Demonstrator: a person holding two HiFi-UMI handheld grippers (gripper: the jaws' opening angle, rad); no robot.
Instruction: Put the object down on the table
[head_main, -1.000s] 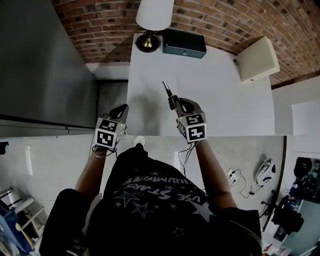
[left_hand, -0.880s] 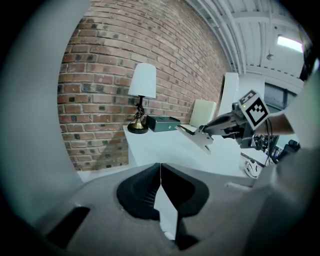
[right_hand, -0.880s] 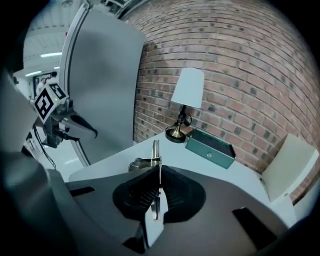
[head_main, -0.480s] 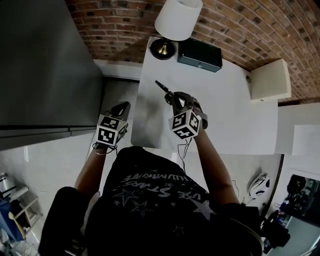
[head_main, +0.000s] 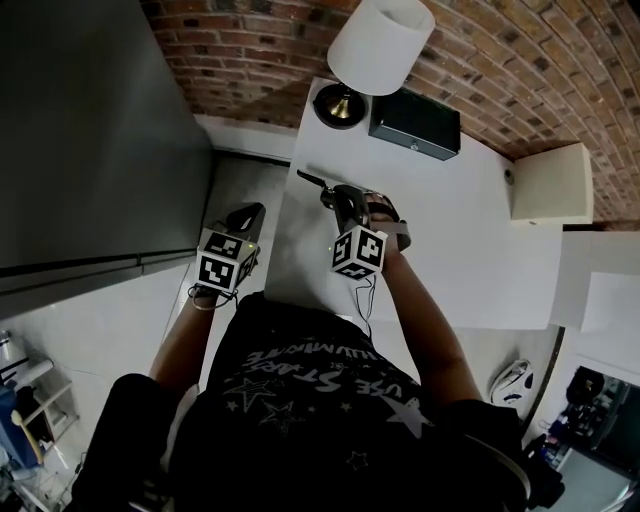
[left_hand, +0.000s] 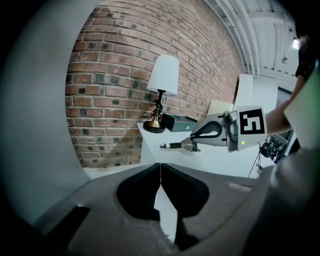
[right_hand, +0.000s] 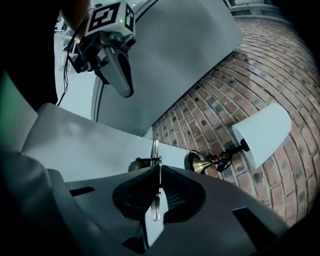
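A slim tool with a dark handle (head_main: 313, 180) and a flat metal blade sticks out to the left from my right gripper (head_main: 338, 196), which is shut on the blade over the left part of the white table (head_main: 450, 240). In the right gripper view the blade (right_hand: 156, 200) stands on edge between the jaws, handle (right_hand: 141, 163) beyond them. The left gripper view shows the tool (left_hand: 172, 146) held level just above the table. My left gripper (head_main: 245, 216) hangs off the table's left edge, shut and empty, jaws touching (left_hand: 160, 172).
A lamp with a white shade (head_main: 382, 45) and brass base (head_main: 338, 106) stands at the table's far left corner, a dark box (head_main: 415, 122) beside it. A beige box (head_main: 548, 183) sits far right. A grey cabinet (head_main: 90, 130) flanks the left, brick wall (head_main: 500, 50) behind.
My right gripper has swung the tool round so its handle points more to the left, and it sits nearer the table's left edge. The left gripper has barely moved.
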